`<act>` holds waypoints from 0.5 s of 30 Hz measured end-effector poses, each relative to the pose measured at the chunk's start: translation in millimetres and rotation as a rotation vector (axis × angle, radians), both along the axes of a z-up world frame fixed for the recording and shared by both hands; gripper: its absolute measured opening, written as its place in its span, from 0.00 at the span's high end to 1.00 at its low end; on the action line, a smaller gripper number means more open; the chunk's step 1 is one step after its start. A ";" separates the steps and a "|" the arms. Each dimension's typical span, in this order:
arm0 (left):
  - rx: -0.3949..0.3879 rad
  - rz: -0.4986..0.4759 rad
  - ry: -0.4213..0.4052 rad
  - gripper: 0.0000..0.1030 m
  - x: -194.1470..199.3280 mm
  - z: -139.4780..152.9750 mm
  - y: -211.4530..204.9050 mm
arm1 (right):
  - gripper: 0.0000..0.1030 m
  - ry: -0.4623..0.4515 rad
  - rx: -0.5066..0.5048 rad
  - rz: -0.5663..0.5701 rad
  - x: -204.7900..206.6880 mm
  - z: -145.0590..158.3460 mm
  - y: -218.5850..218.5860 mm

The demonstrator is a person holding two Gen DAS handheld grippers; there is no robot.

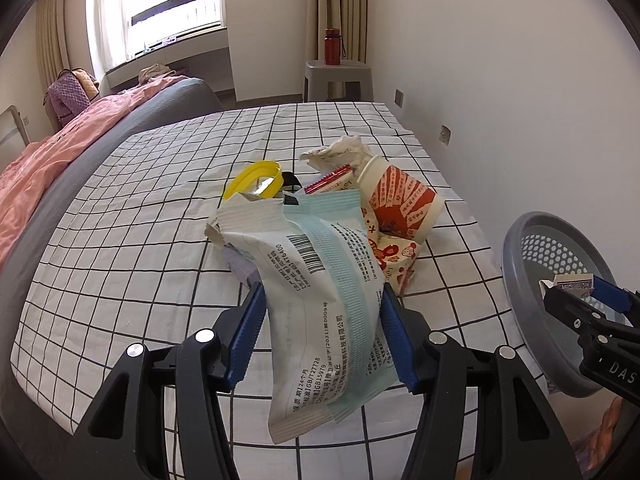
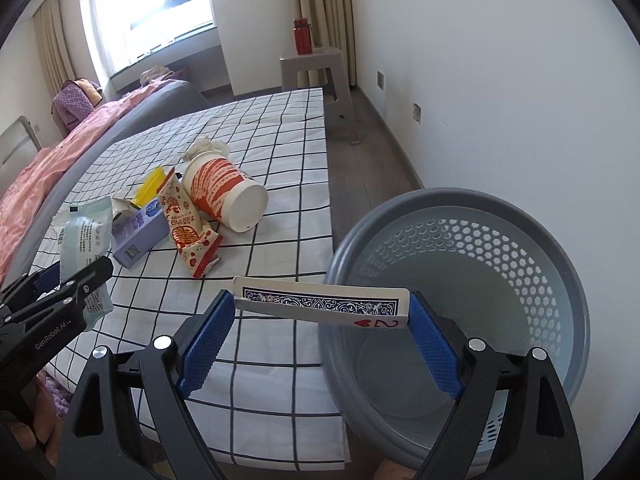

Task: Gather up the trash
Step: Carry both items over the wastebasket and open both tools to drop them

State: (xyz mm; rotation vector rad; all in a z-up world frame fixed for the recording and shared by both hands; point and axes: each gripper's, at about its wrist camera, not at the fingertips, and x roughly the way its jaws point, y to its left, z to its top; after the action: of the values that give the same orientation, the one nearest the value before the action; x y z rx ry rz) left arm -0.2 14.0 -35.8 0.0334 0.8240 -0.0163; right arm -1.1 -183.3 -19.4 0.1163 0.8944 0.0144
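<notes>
r gripper (image 2: 322, 312) pinching playing-card box (image 2: 320, 303) at bin (image 2: 560, 216) rim | move fwd over the opening, then release | l gripper (image 1: 324, 320) clamps wipes pack (image 1: 320, 280) above bed, goes next

Trash heap on my bed sheet (image 2: 280, 128), bin off to its right.

My left gripper (image 1: 322, 312) holds a wipes packet (image 1: 320, 280) above the sheet, in front of the heap: a cup (image 2: 226, 196) on its side, a crumpled paper (image 2: 208, 146) behind it, a snack wrapper (image 2: 188, 228) and small box (image 2: 138, 236) to its left. My right gripper (image 2: 322, 312) holds a playing card (image 2: 320, 304) over the basket (image 2: 460, 200), which stands beside the bed. A stool (image 2: 316, 60) bearing a bottle (image 2: 303, 36) stands behind.
</notes>
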 end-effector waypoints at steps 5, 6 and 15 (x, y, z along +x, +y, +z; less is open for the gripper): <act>-0.007 -0.069 0.008 0.46 0.0 -3.6 -20.6 | 0.18 -0.002 0.008 -0.053 -6.7 -0.6 -29.3; -0.008 -0.078 0.010 0.46 0.1 -4.2 -25.6 | 0.18 -0.003 0.009 -0.062 -7.9 -0.6 -34.1; -0.031 -0.230 0.037 0.46 6.2 -9.4 -93.8 | 0.18 -0.008 0.016 -0.121 -19.1 -1.7 -72.9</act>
State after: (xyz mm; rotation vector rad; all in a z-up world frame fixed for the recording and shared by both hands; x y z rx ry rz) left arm 6.0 -79.8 -45.2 0.0991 0.8531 -0.2474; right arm -20.2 -256.2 -21.1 0.1847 0.8781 -0.0908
